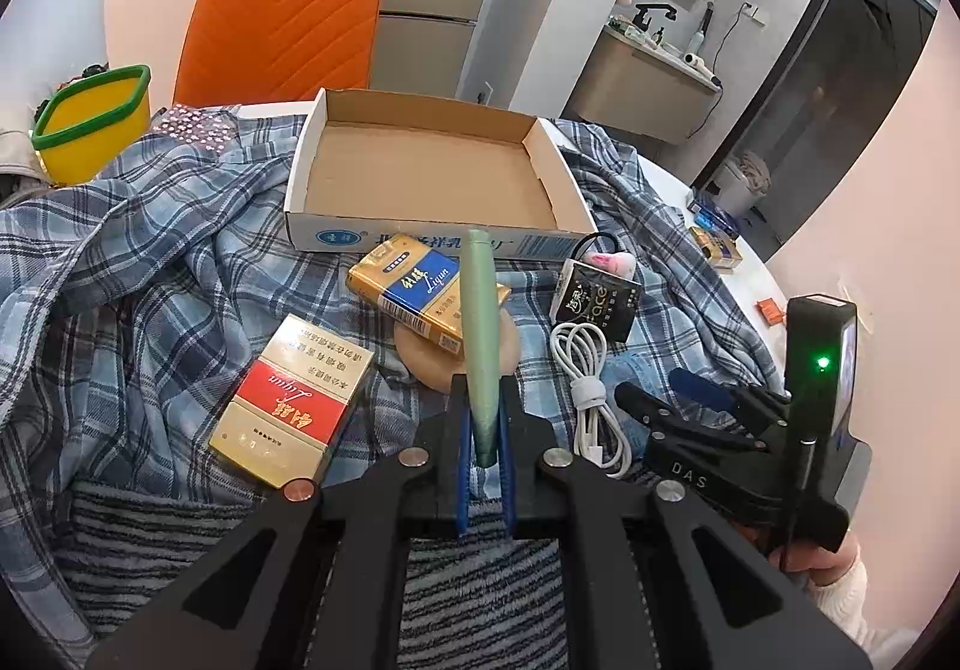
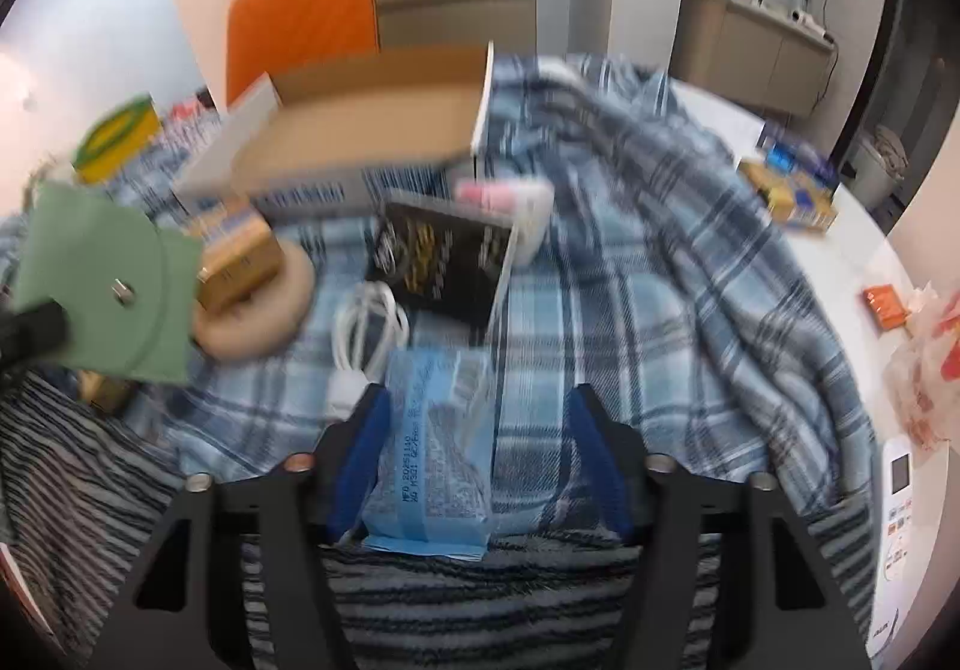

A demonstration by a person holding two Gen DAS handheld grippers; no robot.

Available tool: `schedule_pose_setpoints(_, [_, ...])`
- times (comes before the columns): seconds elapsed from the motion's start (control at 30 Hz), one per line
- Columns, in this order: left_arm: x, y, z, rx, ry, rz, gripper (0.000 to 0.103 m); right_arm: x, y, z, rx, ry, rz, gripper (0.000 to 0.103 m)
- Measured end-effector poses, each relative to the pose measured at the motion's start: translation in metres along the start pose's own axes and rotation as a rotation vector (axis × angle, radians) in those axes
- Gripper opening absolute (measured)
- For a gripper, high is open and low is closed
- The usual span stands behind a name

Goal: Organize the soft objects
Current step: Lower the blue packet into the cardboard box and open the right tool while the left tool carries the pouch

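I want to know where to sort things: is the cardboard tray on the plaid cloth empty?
Empty. The shallow cardboard tray shows only bare brown floor in the left wrist view; nothing lies inside it.

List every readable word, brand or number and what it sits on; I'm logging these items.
"Liqun", upside down: red-and-cream cigarette pack; its Chinese lines are too small to read.
"Liqun": gold-and-blue cigarette pack.
"ace", first letters unclear: black packet.
"DAS": black body of the right tool.
"MFG 20251110", roughly: blue plastic packet between the right tool's fingers; the rest is blurred.
Blue print on the white-sided cardboard tray: partly hidden, unreadable.
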State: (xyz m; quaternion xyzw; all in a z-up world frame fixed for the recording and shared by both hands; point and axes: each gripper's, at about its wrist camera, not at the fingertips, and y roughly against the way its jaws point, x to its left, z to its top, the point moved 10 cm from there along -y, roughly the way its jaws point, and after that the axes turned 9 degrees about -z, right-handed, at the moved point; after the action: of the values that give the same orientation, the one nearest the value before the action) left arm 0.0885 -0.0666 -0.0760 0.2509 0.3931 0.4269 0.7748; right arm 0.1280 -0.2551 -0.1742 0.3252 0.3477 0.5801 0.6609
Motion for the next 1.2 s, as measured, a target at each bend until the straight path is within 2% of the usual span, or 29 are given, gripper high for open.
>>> schedule_pose_setpoints(0.07, [0.000,-0.003,-0.001,0.005,-0.004,0.005,0.006,0.001,-0.002,-0.001,0.009,0.005,0.007,0.050])
schedule_pose_setpoints(0.1, [-0.001,-0.004,-0.001,0.007,-0.006,0.007,0.006,0.002,-0.004,-0.002,0.016,0.010,0.006,0.042])
schedule_pose_setpoints(0.33, [-0.004,-0.003,0.000,0.003,-0.029,0.031,0.006,0.005,0.005,-0.002,-0.019,0.029,0.010,0.028])
schedule_pose_setpoints(0.63, [-0.003,0.004,0.007,-0.019,-0.043,0.068,0.006,0.000,0.039,0.014,-0.125,0.008,0.046,0.028])
schedule_pose_setpoints(0.77, [-0.003,0.009,0.019,-0.046,-0.052,0.085,0.006,-0.001,0.063,0.031,-0.201,0.009,0.049,0.028])
schedule_pose_setpoints(0.97, [-0.015,0.019,0.050,-0.093,-0.115,0.124,0.006,0.003,0.104,0.071,-0.328,0.023,0.046,0.028])
schedule_pose_setpoints(1.2, [-0.024,0.024,0.098,-0.170,-0.139,0.151,0.006,0.006,0.151,0.127,-0.467,0.031,0.031,0.028])
